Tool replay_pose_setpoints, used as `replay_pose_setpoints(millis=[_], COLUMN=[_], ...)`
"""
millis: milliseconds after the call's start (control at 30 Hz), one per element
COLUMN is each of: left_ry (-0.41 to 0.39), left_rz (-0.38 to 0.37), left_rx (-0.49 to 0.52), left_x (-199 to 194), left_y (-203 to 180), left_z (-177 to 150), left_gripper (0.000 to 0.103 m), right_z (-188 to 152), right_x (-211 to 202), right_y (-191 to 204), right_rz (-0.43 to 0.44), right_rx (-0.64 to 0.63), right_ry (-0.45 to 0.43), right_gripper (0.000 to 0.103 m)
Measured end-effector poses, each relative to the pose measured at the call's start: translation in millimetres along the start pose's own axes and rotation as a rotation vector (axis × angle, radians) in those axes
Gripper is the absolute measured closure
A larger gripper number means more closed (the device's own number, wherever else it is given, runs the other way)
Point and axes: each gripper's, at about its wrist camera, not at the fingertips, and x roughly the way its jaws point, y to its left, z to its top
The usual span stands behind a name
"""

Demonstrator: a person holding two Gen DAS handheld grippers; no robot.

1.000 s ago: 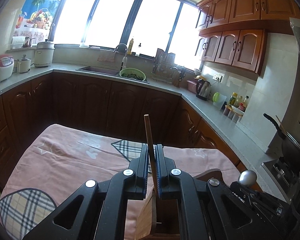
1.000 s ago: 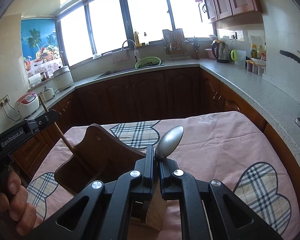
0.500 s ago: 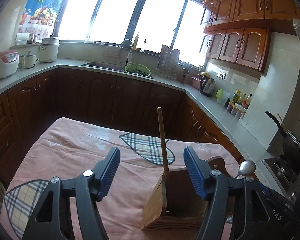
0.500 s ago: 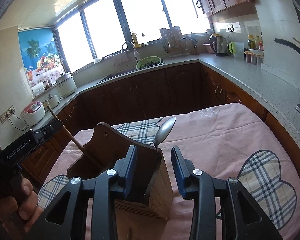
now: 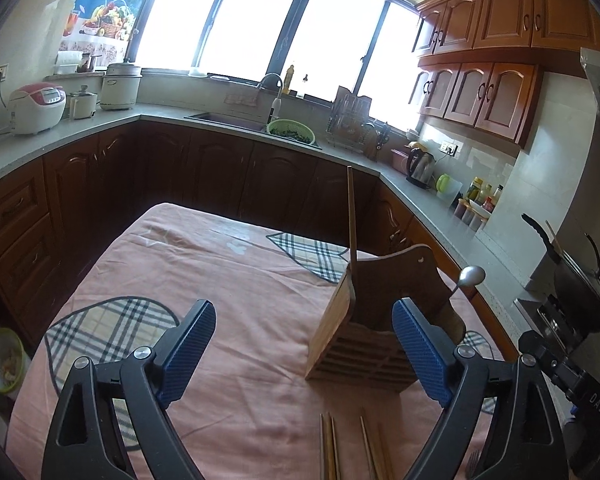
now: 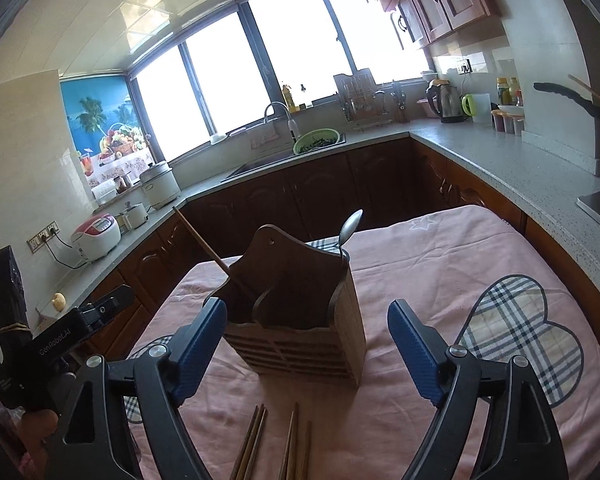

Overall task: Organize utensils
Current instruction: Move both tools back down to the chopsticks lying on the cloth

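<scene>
A wooden utensil holder [image 5: 364, 332] [image 6: 296, 320] stands on the pink tablecloth [image 5: 236, 280]. A wooden chopstick [image 5: 352, 224] [image 6: 204, 244] leans out of its left compartment. A metal spoon [image 5: 470, 278] [image 6: 350, 226] stands bowl-up in its right compartment. Several loose chopsticks [image 5: 348, 448] [image 6: 276, 444] lie on the cloth in front of the holder. My left gripper [image 5: 304, 350] is pulled back from the holder, its jaws opening wide with nothing gripped. My right gripper [image 6: 306, 350] is likewise back, its jaws opening, pads clear of the holder.
Dark wooden cabinets and a grey countertop [image 5: 100, 128] wrap around the table, with a rice cooker [image 5: 36, 108], sink and green colander [image 5: 290, 128], kettle [image 6: 446, 100]. A stove with a pan [image 5: 576, 292] sits at the right. A person's hand [image 6: 36, 424] holds the left gripper.
Both grippers let go, the left of the chopstick and the right of the spoon, opened wide and drew back from the holder. Loose chopsticks came into view.
</scene>
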Motion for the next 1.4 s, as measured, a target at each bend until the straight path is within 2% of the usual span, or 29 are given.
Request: replay_pose_setpoints(millis=[433,800,1067,1400], left_ry=[0.112,0.154,0.192,0.291], left_rz=[0.012,0.028,0.063,0.116], left_rx=[-0.025,0.0,0.028,0.1], left_x=[-73.0,-103.1,-103.2,-62.5], left_y=[12.7,6.2,1.4,-7.2], left_z=[-38.0,-53.2,-53.8,-47.9], left_gripper=[0.013,0.013,0.014,0.015], right_z=[-51.7,-91.7,-105.2,-106.1], right_x=[-57.7,-84.8,-89.0,-61.7], right_y=[6.2,-1.0,-0.4,2.5], right_rz=[0.012,-0.012,-0.025,-0.019], right_rx=[0.006,0.027,0.012,-0.011], right_ry=[0.038,0.093,0.121,0.165], right_gripper=[0.019,0.019,0.019,0.019])
